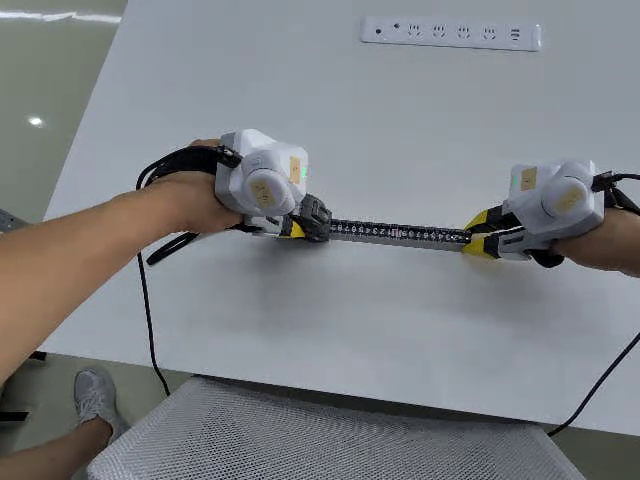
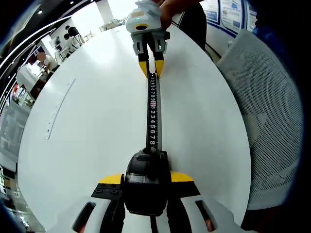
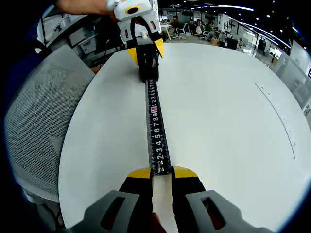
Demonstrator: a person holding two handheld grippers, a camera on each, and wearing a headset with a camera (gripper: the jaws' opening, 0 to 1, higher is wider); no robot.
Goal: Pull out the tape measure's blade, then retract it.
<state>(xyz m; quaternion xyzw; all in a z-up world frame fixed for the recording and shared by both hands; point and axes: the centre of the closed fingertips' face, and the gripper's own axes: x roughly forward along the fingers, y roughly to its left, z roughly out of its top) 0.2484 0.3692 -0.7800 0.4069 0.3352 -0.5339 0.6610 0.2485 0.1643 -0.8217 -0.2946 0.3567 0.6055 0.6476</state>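
pinning the tape measure case (image 1: 314,217) so it can't slide on the desk (image 1: 400,130), the left hand-held gripper (image 2: 146,178) anchors one end while the right hand-held gripper (image 3: 162,172), clenched on the tip, holds the blade (image 3: 156,126) stretched between them

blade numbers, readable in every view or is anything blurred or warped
Right gripper view: numbers on the blade are sharp, the table edge bows from the fisheye. Left gripper view: readable near the tape measure, shrinking farther out. Head view: too small to read, with glare on the floor.
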